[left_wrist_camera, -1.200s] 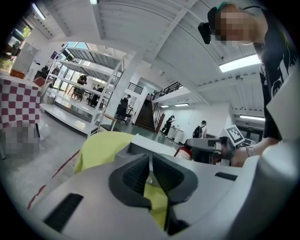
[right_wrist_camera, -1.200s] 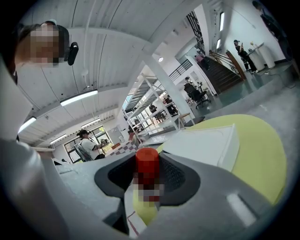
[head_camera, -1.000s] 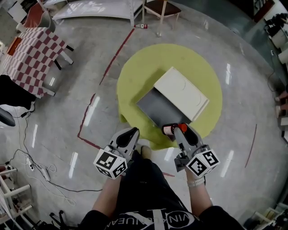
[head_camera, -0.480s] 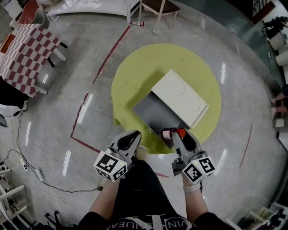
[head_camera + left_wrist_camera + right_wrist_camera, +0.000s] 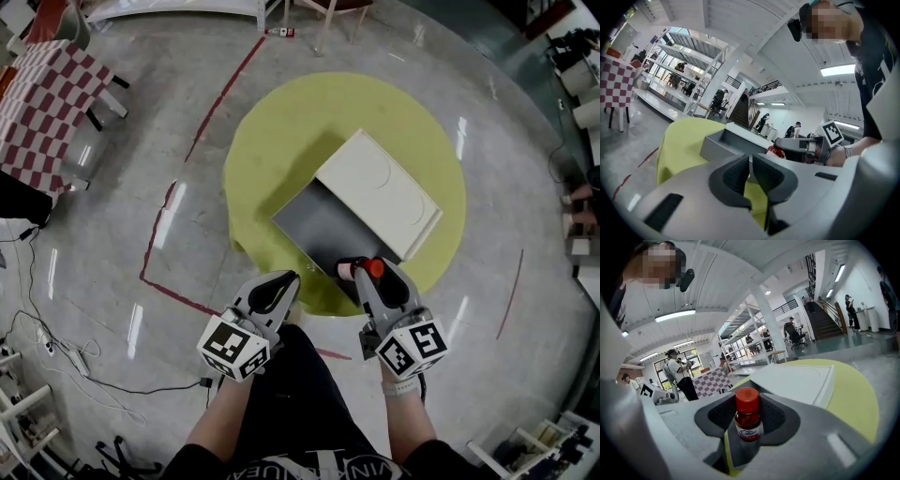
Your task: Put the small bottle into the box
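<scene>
A small bottle (image 5: 748,420) with a red cap and dark red contents stands upright between the jaws of my right gripper (image 5: 749,425), which is shut on it. In the head view the small bottle (image 5: 361,270) hangs over the near edge of the open grey box (image 5: 323,227), whose cream lid (image 5: 379,193) lies partly slid off to the far right. The right gripper (image 5: 367,272) is at that near edge. My left gripper (image 5: 278,285) is shut and empty, left of the box over the table's near rim. The left gripper view shows the box (image 5: 723,142) ahead.
The box rests on a round table with a yellow-green cloth (image 5: 281,131). A checkered table (image 5: 47,103) stands at the far left, cables (image 5: 56,347) lie on the floor at left. Red tape lines (image 5: 187,159) mark the glossy floor. People stand in the background.
The right gripper with the bottle has edged slightly forward toward the box's near edge. The left gripper stays about where it was.
</scene>
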The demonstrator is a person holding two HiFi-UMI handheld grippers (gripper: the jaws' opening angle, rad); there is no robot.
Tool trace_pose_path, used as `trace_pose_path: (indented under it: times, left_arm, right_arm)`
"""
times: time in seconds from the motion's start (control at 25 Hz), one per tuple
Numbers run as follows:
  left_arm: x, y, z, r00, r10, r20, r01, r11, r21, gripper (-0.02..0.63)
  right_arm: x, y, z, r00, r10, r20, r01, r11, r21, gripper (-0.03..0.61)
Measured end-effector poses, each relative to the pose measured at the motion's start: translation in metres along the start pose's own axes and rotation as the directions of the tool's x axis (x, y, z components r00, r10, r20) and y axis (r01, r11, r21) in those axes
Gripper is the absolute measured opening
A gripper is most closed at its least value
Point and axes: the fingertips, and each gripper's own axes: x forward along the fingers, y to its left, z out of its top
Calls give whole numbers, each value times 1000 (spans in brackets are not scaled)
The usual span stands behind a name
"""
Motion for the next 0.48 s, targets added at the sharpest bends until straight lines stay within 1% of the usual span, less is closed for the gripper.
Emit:
trace_pose_path:
  times: [0.16,0.36,0.48]
  left_arm:
    - [4,-2,-5,1000,-10,-12,10,1000,-5,28]
    - [4,1,-9,1000,-10,-5,9,1000,-22,28]
    - [4,4,-7,1000,-6,-2,6,1000,-22,28]
  right_arm:
    - [5,1,-6,999,-4,-33,3,999,-43,147]
    - [11,11,-15,996,11,-88,-24,988,-155,148]
    - [13,13,-16,995,15,-99,-33,982,-183,147]
